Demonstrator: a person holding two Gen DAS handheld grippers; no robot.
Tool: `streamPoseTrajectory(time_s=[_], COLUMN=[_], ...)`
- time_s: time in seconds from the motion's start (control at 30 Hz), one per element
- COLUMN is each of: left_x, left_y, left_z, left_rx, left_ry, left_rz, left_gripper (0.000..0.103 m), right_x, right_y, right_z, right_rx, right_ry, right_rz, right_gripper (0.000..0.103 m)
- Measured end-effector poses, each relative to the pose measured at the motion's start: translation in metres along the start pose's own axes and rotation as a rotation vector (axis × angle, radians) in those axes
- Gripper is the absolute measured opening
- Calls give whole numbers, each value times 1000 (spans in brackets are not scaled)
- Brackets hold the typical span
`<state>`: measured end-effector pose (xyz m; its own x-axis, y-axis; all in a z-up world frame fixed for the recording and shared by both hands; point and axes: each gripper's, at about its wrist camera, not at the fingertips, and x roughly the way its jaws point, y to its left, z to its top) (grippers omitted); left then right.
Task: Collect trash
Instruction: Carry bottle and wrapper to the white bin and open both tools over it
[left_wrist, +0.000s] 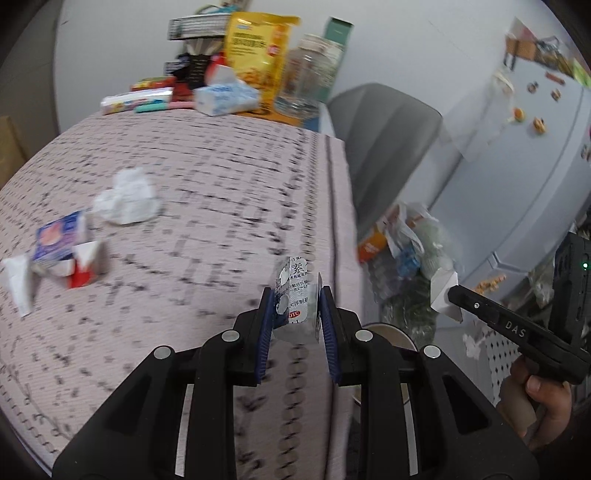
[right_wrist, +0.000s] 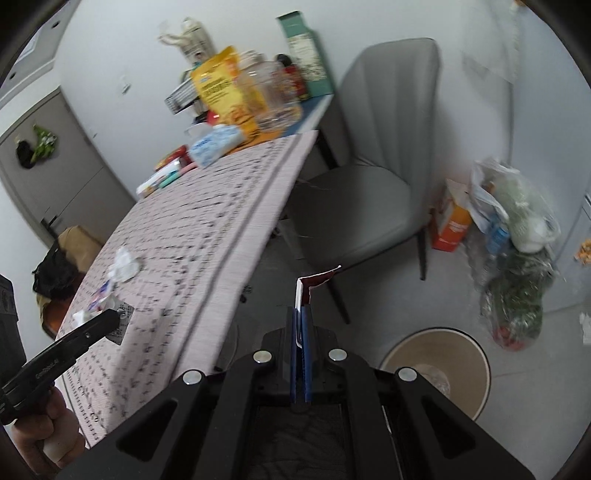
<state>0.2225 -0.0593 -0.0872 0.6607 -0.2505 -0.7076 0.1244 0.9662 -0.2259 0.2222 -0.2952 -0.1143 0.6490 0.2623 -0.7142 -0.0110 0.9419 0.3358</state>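
Note:
My left gripper (left_wrist: 295, 299) is shut on a silver blister pack (left_wrist: 291, 295) and holds it above the table's right edge; it also shows in the right wrist view (right_wrist: 122, 321). My right gripper (right_wrist: 302, 314) is shut on a white and dark red paper scrap (right_wrist: 314, 282), off the table above the floor; the scrap also shows in the left wrist view (left_wrist: 445, 291). A round beige trash bin (right_wrist: 436, 373) stands on the floor below and to the right. On the patterned tablecloth (left_wrist: 221, 206) lie a crumpled tissue (left_wrist: 127, 197), a blue wrapper (left_wrist: 61, 236) and a red and white carton piece (left_wrist: 86, 264).
A grey chair (right_wrist: 365, 177) stands beside the table. Plastic bags and an orange box (right_wrist: 454, 221) are piled against the wall. The table's far end holds a tissue pack (left_wrist: 225, 96), a yellow snack bag (left_wrist: 258, 51), a jar and boxes. A fridge (left_wrist: 524, 155) is at the right.

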Motion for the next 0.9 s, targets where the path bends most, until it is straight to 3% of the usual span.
streamPoseTrajectory(time_s=[0.23,0.53,0.6,0.67,0.9], left_x=[40,83,92,100,136], left_y=[-57,-103,-113,-121,-158], left_z=[1,-5,-9,-14,-33], left_rx=[87,135,143,156,192], left_ry=[74,172,197,221,327], left_rz=[-62,-113,-128,-139,-191], left_gripper=[25,25,25,25,25], right_x=[6,28,34,31,11], right_y=[-62,-128,-142,-153,-195], right_z=[-15,-41,-44,-47,-62], right_rx=[103,224,256,282,361], right_ry=[13,68,83,68,33], right_rz=[-82,-136,-138,-153,-223], right_gripper=[4,7,18,55,58])
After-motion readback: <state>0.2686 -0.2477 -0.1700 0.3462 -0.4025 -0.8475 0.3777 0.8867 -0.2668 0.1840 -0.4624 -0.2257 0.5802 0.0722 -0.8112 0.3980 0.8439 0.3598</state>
